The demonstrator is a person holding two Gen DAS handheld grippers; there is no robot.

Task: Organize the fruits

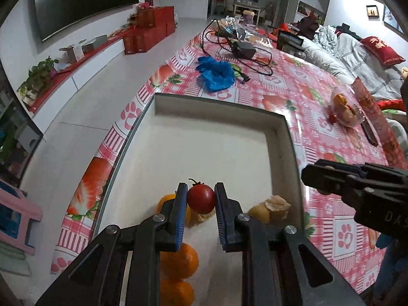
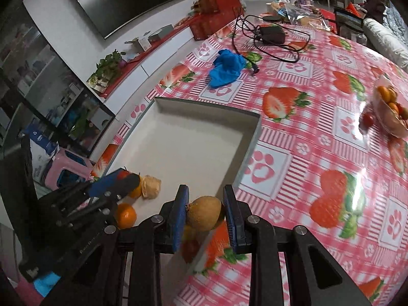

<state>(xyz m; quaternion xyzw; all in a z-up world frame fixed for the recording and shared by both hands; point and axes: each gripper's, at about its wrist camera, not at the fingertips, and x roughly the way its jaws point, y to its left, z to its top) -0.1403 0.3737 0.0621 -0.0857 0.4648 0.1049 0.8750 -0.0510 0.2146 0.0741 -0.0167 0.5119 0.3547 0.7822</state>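
The left gripper (image 1: 201,199) has its fingers (image 1: 180,211) closed on a small red tomato (image 1: 201,198), held above a white tray (image 1: 280,137). Beneath those fingers, oranges (image 1: 179,261) lie in the tray; just right of them sits a husked yellow fruit (image 1: 270,207). The right gripper (image 2: 206,213) clamps a tan round fruit (image 2: 204,213) between its fingers, over the tray's near corner. Far ahead and right of both, a clear bowl of fruit (image 2: 390,107) stands on the counter (image 2: 306,132).
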